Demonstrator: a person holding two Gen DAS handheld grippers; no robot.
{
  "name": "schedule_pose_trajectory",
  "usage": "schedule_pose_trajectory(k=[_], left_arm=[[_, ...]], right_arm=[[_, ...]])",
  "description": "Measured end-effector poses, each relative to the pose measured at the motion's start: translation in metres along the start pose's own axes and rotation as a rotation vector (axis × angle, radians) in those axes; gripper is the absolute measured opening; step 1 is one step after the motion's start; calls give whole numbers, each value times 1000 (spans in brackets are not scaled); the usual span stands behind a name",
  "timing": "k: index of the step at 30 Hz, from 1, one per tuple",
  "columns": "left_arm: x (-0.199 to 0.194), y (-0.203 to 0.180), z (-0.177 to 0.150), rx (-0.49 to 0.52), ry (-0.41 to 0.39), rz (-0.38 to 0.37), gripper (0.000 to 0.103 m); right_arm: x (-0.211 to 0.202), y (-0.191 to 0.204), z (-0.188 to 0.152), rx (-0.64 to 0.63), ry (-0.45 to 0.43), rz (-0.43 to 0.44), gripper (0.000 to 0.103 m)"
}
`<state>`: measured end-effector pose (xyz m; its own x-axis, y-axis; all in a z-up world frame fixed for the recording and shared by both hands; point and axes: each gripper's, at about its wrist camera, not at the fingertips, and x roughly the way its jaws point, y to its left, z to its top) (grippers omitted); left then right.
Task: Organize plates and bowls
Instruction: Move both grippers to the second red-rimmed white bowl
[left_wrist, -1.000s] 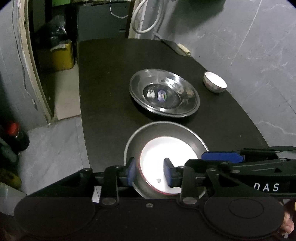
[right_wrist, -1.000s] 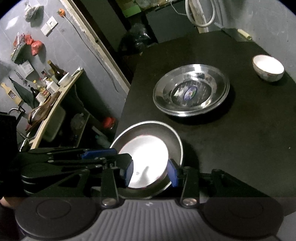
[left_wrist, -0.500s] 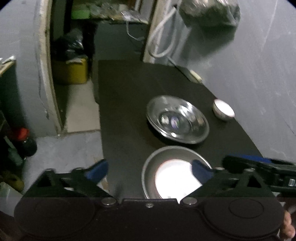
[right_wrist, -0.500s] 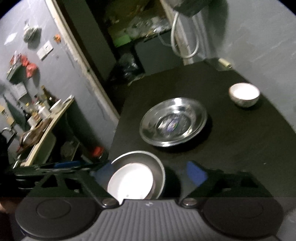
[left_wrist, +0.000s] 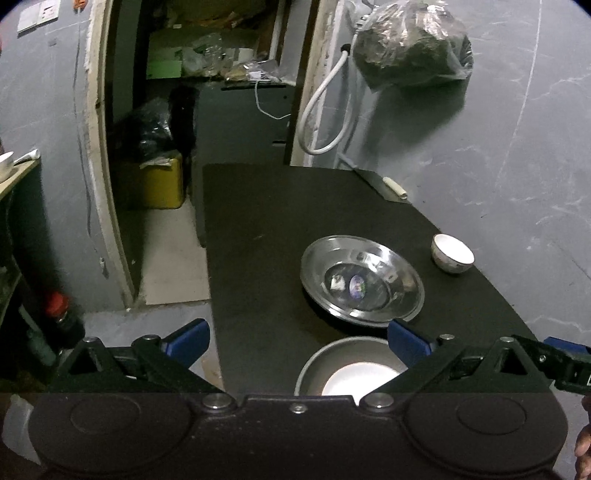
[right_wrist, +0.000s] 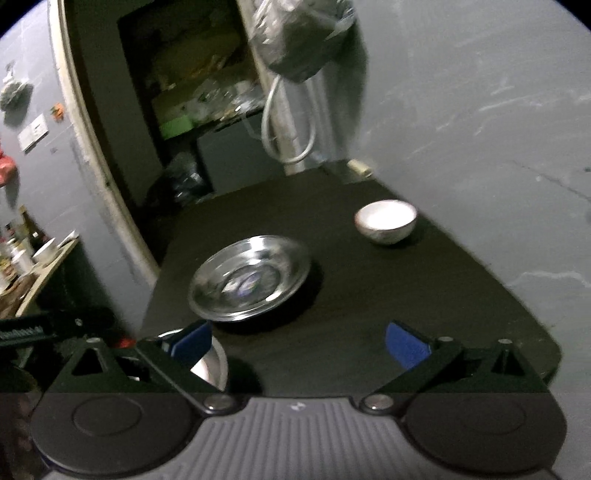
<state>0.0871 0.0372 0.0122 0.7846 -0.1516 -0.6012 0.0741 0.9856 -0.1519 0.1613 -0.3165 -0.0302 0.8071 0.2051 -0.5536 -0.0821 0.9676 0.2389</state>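
On the black table (left_wrist: 258, 240), a steel plate (left_wrist: 354, 354) holding a white dish (left_wrist: 358, 380) sits at the near edge. It is just below my left gripper (left_wrist: 297, 339), which is open with nothing between its fingers. A second steel plate (left_wrist: 362, 282) lies mid-table, and a small white bowl (left_wrist: 452, 253) stands to its right. My right gripper (right_wrist: 299, 341) is still opening over bare table, empty. From there I see the near plate (right_wrist: 210, 363) by its left finger, the middle plate (right_wrist: 249, 277) and the bowl (right_wrist: 386, 221) ahead.
A grey wall runs along the table's right side, with a hanging bag (left_wrist: 410, 40) and a white hose (left_wrist: 321, 110). A pale-handled thing (left_wrist: 395, 186) lies at the far right edge. A doorway with a yellow box (left_wrist: 162, 182) is left, and a red-capped bottle (left_wrist: 59, 314) stands on the floor.
Both grippers let go of the near steel plate and its white dish and opened wide. Both views tilted up. The right gripper swung right, away from the plate.
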Motion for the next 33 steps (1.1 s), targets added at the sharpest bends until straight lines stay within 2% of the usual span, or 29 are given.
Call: schedule_pose_trajectory(k=[3, 7, 10, 15, 18, 22, 27, 30, 33], left_arm=[[9, -8, 10, 36, 2, 6, 102], [25, -24, 29, 107, -2, 6, 102], [46, -37, 45, 125, 10, 14, 102], [85, -59, 81, 148, 88, 10, 102], [105, -79, 106, 220, 89, 17, 102], [133, -107, 140, 336, 57, 29, 102], [164, -137, 163, 439, 39, 28, 102], [185, -151, 171, 467, 48, -7, 102], [209, -162, 175, 464, 72, -42, 102]], right_arm=[[3, -11, -1, 5, -32, -45, 103], [14, -30, 2, 35, -38, -64, 103], [30, -48, 10, 75, -9, -37, 103], [63, -79, 37, 174, 25, 19, 103], [87, -95, 53, 195, 14, 27, 103], [122, -115, 67, 271, 47, 85, 103], [147, -124, 76, 289, 36, 52, 103], [158, -128, 81, 307, 10, 23, 103], [170, -132, 82, 326, 26, 66, 103]])
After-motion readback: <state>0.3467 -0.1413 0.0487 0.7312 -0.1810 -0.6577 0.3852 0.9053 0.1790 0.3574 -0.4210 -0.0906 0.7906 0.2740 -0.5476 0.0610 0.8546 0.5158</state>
